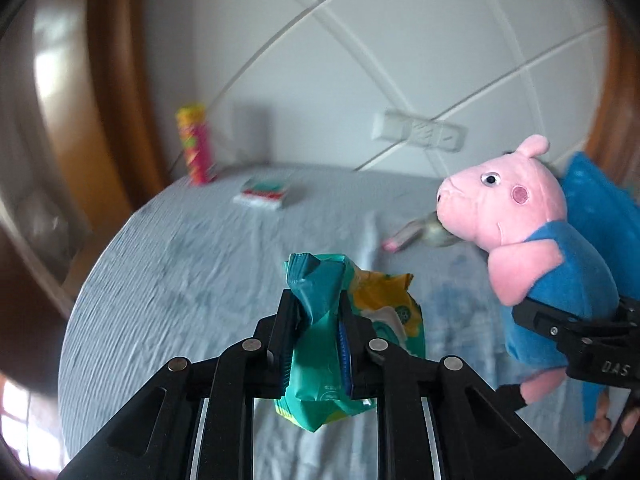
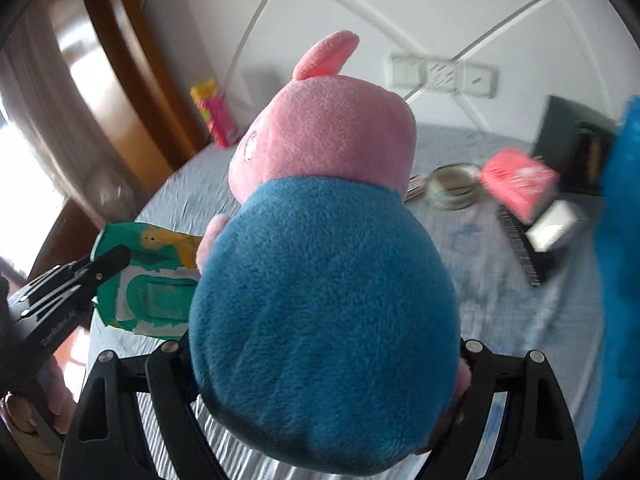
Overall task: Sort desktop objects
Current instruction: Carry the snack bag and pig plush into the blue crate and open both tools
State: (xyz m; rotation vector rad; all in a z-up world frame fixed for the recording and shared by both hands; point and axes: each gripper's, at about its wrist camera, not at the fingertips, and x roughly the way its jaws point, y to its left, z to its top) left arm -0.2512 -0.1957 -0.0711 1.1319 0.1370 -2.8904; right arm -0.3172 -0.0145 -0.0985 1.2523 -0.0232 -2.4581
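Left claw clamped on green wipes pack, long axis pointing away, lifted over grey tabletop. Right claw clamped round plush pig, upright, aloft just right of pack. Drop spots undecided from here.

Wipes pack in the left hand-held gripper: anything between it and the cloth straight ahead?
Nothing visible. The wipes pack hangs over bare grey tablecloth; the plush pig, card pack and tube stand off to the sides.
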